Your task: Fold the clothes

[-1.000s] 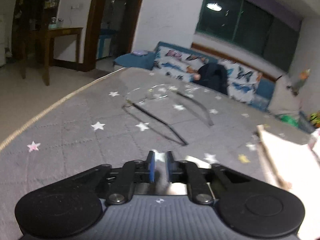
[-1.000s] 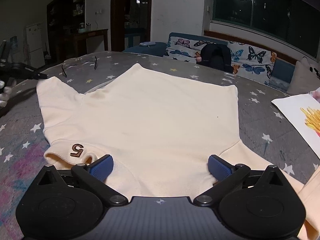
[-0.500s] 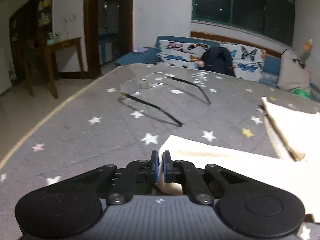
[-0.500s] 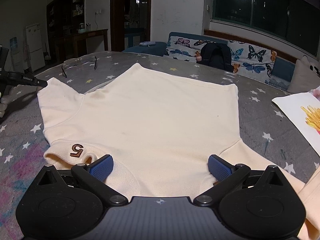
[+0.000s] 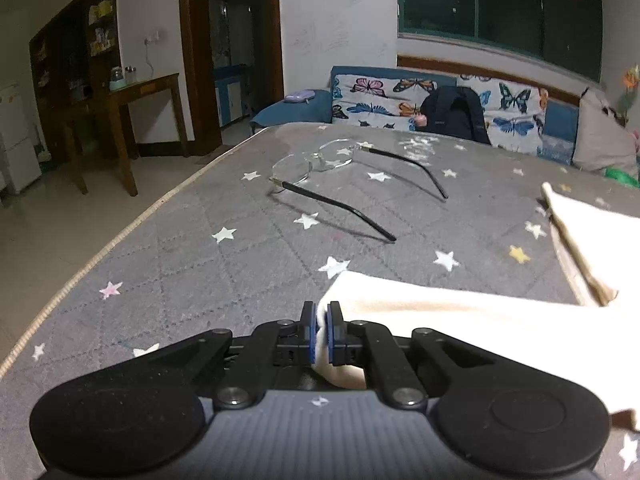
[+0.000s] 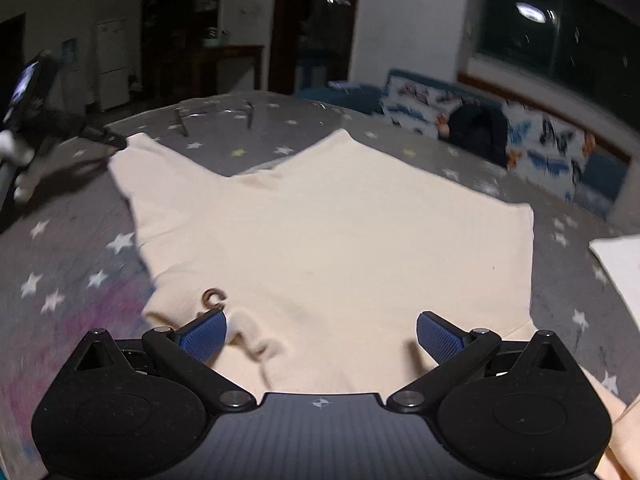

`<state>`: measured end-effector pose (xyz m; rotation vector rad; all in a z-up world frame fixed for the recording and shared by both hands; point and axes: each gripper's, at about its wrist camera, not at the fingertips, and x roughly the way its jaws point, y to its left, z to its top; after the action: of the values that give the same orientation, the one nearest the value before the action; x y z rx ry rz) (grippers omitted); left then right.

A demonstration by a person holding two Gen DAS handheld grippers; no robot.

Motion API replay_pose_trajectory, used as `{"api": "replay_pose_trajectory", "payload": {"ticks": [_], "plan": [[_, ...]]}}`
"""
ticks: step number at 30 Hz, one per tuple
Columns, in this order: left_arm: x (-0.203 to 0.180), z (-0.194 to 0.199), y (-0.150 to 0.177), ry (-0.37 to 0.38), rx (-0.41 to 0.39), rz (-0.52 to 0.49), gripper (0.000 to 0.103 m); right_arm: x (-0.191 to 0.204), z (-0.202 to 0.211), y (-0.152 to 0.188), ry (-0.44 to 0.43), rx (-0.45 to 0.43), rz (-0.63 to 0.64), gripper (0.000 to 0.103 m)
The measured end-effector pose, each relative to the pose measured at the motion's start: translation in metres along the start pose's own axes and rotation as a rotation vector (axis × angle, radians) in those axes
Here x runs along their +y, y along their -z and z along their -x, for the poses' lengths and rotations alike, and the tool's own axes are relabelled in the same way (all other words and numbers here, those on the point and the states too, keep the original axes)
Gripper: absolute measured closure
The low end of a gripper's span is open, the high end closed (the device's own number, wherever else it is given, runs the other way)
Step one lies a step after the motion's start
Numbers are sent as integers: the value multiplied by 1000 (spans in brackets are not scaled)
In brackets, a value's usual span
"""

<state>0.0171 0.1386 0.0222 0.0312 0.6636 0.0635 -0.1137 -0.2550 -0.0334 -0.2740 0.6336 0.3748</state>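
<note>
The left gripper [image 5: 320,326] is clamped on the sleeve end of the cream shirt [image 6: 340,232], which lies flat on the bed [image 5: 192,248] ahead of the right gripper [image 6: 320,334], whose jaws stand apart over the near hem.

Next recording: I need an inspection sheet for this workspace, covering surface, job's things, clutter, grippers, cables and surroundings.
Surface: grey quilted cover with stars, over a wide flat surface.
Job's things: cream garment spread flat, one sleeve end pulled out to the side.
Clutter: eyeglasses lying open beyond the sleeve; white sheet at the right edge.
Grippers: left gripper shut on the sleeve end; right gripper open over the garment's near edge, pads apart.
Cables: nothing seen.
Surroundings: butterfly-print sofa with a dark backpack, wooden table, dark window.
</note>
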Motion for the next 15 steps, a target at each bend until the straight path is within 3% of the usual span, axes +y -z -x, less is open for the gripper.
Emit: {"api": "replay_pose_trajectory", "payload": {"ticks": [7, 12, 15], "plan": [[0, 2, -6, -43, -1, 3, 92, -4, 29, 13, 0, 33, 5, 0], [-16, 24, -16, -26, -63, -36, 90, -27, 54, 25, -3, 20, -107, 0], [-31, 37, -22, 28, -94, -60, 87, -57, 73, 33, 103, -34, -218, 0]]}}
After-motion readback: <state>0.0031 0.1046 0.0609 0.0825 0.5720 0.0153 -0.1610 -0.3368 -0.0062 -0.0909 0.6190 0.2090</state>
